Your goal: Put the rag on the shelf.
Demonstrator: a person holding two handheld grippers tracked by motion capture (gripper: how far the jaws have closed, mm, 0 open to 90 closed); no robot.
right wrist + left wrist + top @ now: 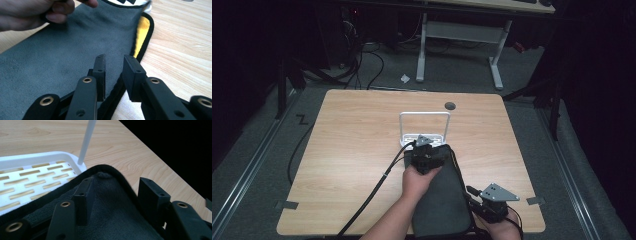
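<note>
**Grippers let go of the cloth at the rack**

The left gripper [113, 195] stands released: in its own view the jaws are spread wide over the far corner of the dark grey cloth [110, 220], which lies between them with clear gaps on both sides, so nothing is pinched. That corner rests against the edge of the white slotted rack [32, 180], its upright wire bar rising just behind. From this placing I judge the cloth is being laid out lengthwise with its far end brought up to the rack.

The right gripper [113, 75] sits at the near right edge of the cloth [62, 57]. Its jaws are narrowly parted, the black-bound hem runs under the gap, and neither pad appears to press on it; I read it as released too, though the gap is small.

The high view gives the layout the gripper cameras cannot: the cloth [439, 200] runs as a long strip from the counter's [352, 150] near edge up to the rack [424, 125], with the left gripper [424, 150] at the far end and the right gripper [492, 205] beside the near end.

The right gripper view alone reveals a yellow underside [142, 30] where the hem curls, and the left hand [37, 12] farther off.
</note>
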